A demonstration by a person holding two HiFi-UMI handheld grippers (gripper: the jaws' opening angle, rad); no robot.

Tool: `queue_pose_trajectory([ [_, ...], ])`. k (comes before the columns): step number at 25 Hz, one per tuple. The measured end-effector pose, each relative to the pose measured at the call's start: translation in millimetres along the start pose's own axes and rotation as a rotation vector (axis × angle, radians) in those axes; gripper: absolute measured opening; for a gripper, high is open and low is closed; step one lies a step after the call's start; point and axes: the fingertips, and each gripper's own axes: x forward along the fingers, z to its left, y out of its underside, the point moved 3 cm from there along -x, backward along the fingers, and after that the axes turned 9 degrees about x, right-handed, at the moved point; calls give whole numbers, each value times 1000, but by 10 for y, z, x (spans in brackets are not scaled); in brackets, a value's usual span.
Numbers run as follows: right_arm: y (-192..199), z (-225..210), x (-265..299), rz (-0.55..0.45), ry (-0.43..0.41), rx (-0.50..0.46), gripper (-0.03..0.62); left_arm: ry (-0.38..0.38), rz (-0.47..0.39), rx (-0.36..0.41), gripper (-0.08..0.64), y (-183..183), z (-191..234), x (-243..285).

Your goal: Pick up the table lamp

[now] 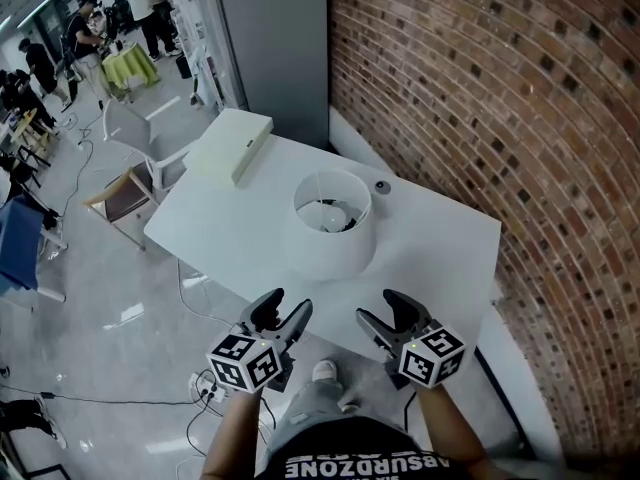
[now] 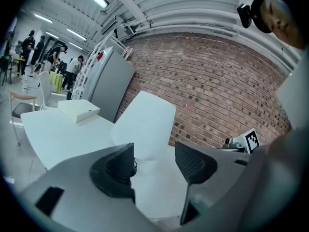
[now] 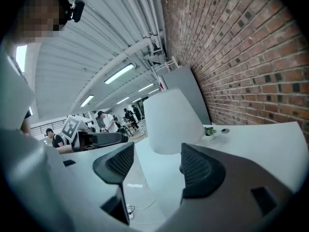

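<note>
The table lamp (image 1: 332,223), with a white drum shade, stands upright in the middle of the white table (image 1: 440,248). Both grippers hover at the table's near edge, short of the lamp and apart from it. My left gripper (image 1: 285,308) is open, with nothing between its jaws. My right gripper (image 1: 380,308) is open too and also holds nothing. In the left gripper view the shade (image 2: 147,124) rises beyond the open left gripper (image 2: 154,163). In the right gripper view the lamp (image 3: 171,122) stands ahead of the open right gripper (image 3: 157,166), slightly to the right.
A flat white box (image 1: 232,143) lies on the table's far left corner. A small round object (image 1: 381,186) sits behind the lamp. A brick wall (image 1: 480,88) runs along the right side. A chair (image 1: 135,183) stands left of the table; people are far off.
</note>
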Motion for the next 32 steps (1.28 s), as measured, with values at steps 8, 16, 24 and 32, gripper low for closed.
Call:
queue_pose_trajectory([
  [8,-13,-248,251,8,39,66,279,28,41,-19,250,3,330,229],
  [16,-23,-421,426,9,80,109,281,70,75,-20,250,-45,582,377],
  [24,-12,-524,494,19,78,134,279,115,103,-52,250,-53,697,484],
  [32,-66,-596,568,25,60,138,281,148,129,-107,250,-39,819,598],
])
